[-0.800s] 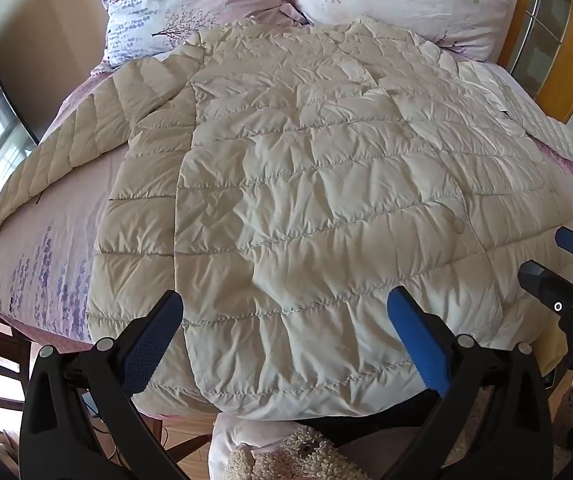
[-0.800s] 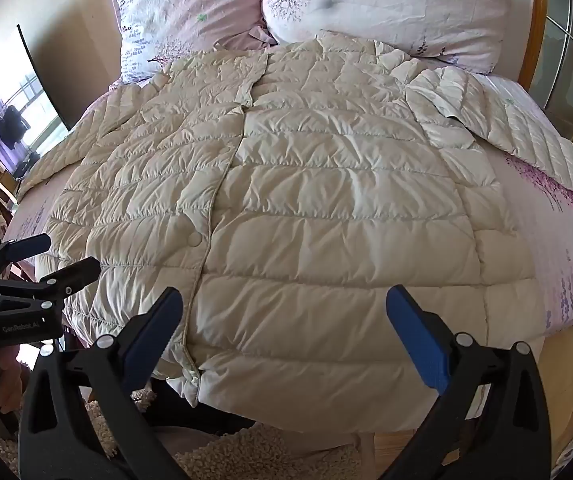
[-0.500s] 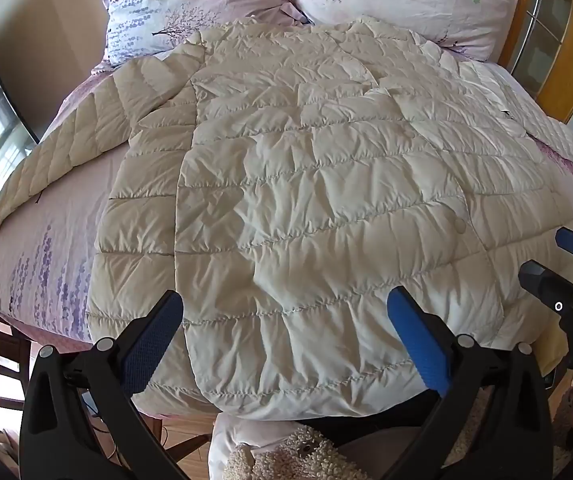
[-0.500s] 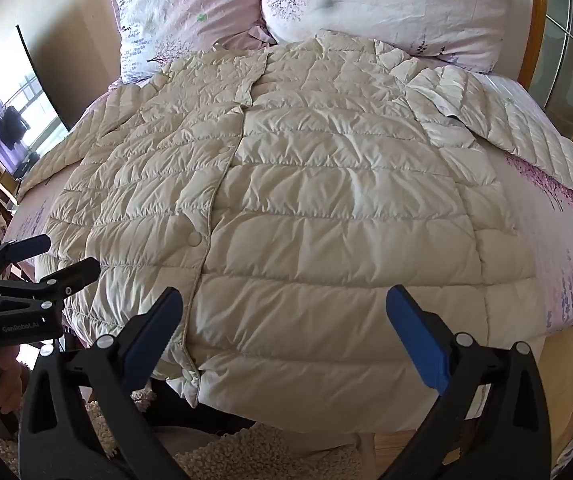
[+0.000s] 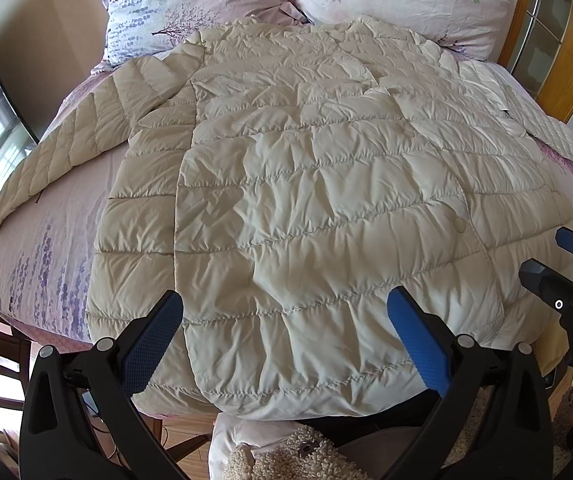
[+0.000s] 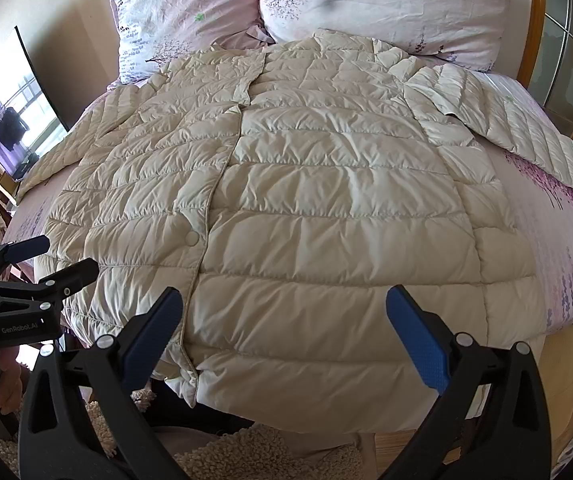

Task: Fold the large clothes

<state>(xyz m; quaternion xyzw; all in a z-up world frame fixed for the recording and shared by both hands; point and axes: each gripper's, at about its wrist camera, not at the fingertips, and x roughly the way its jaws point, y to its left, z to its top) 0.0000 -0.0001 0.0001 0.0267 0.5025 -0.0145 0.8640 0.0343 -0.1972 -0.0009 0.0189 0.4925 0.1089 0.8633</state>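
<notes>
Bed [image 5: 58, 216] in pink sheets, two pillows [image 6: 386, 0] at the head. Cream quilted jacket [image 5: 306, 208] lies flat across it, front up, sleeves spread, hem at the near edge. My left gripper [image 5: 282, 340] hangs above the hem, jaws wide — nothing held. My right gripper [image 6: 284, 340] likewise, spread wide, empty.

Two floral pillows [image 6: 382, 4] on a pink-sheeted bed [image 5: 58, 236]
</notes>
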